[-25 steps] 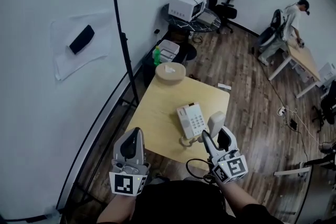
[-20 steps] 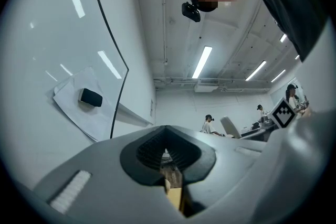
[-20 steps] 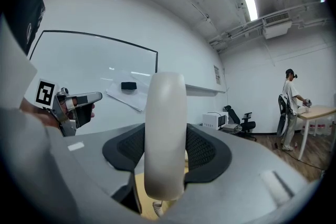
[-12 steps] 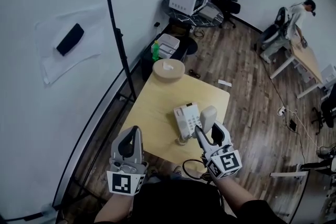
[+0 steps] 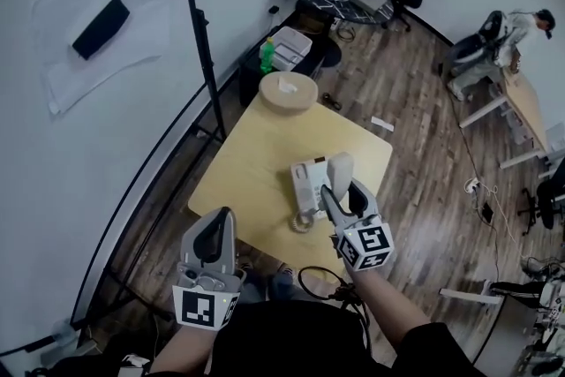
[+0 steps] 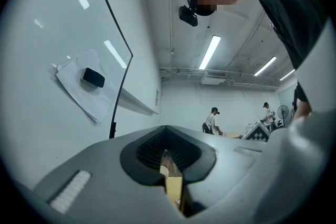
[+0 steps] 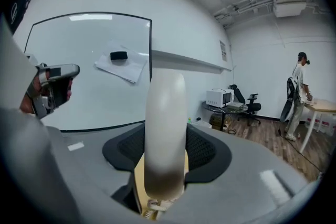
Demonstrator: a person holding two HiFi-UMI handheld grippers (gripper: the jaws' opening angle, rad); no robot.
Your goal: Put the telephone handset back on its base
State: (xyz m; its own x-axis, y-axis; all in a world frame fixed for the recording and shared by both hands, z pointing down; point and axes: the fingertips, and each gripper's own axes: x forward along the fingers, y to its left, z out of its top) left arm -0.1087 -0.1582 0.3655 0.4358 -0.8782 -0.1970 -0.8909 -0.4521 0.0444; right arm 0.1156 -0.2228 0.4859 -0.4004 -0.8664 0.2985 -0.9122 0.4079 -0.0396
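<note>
Holding the telephone handset (image 5: 338,171) is the right gripper (image 5: 342,195), whose two jaws are closed on the handset's middle part. In the right gripper view the handset (image 7: 165,134) stands upright between the jaws and covers most of the gap. It hangs just over the right side of the base (image 5: 304,186), which lies on the near right part of the table (image 5: 252,159). I cannot tell whether handset and base are touching.

The handset looks like stiff, light plastic with a smooth, rounded back. I think it can slip or turn in the jaws if the grip is weak, so the middle part is a good place to hold it. The coiled cord (image 5: 300,222) runs from the near edge of the base and may pull a little on the handset when it goes down.

The left gripper (image 5: 219,229) is at the near left, off the table's near edge. Its jaws are together with only a thin slit between them and nothing inside.

The cradle of the base is partly hidden under the handset and the right gripper. The right gripper view shows no base, only a bit of cord at the bottom. So it is hard to judge whether the handset is in line with its cradle.
</note>
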